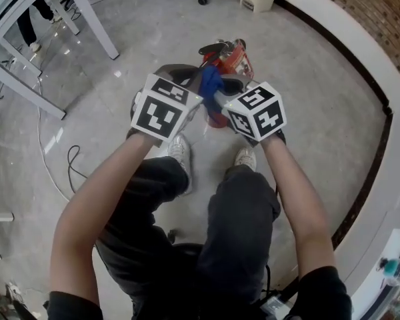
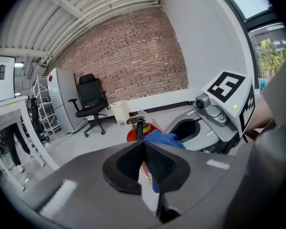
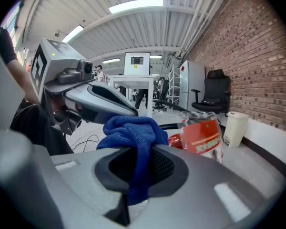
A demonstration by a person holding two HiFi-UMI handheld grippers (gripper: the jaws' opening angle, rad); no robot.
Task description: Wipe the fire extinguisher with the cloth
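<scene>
Tools side by side, seen from above and along their own jaws. In its own view we find the right tool (image 3: 140, 163) clamped on the blue cloth (image 3: 133, 132). The fabric bunches in a loose mass above the pads, and a narrow tail hangs below them. The left tool (image 2: 144, 157) has its jaws together with nothing gripped. Through the slit beneath the closed tips we see only red, white and blue patches of what lies beyond.

In the head view each tool carries its marker cube (image 1: 165, 107) uppermost. The two noses converge near each other, just beside the cloth.

Directly beyond the cloth stands the red fire extinguisher (image 1: 232, 60) on the grey floor (image 1: 313, 112), its black handle pointing away from us. The cloth overlaps its near side in the head view, but we cannot tell whether fabric and cylinder touch. In the right gripper view the extinguisher's red label sits just to the right of the bunched cloth.

Nearer to us, the person's two shoes (image 1: 180, 151) rest on the floor just short of the extinguisher, and a dark cable (image 1: 72, 157) loops to their left. Farther out, the left gripper view shows a black office chair (image 2: 90, 104) and a pale bin (image 2: 120, 112) against a brick wall (image 2: 128, 51).
</scene>
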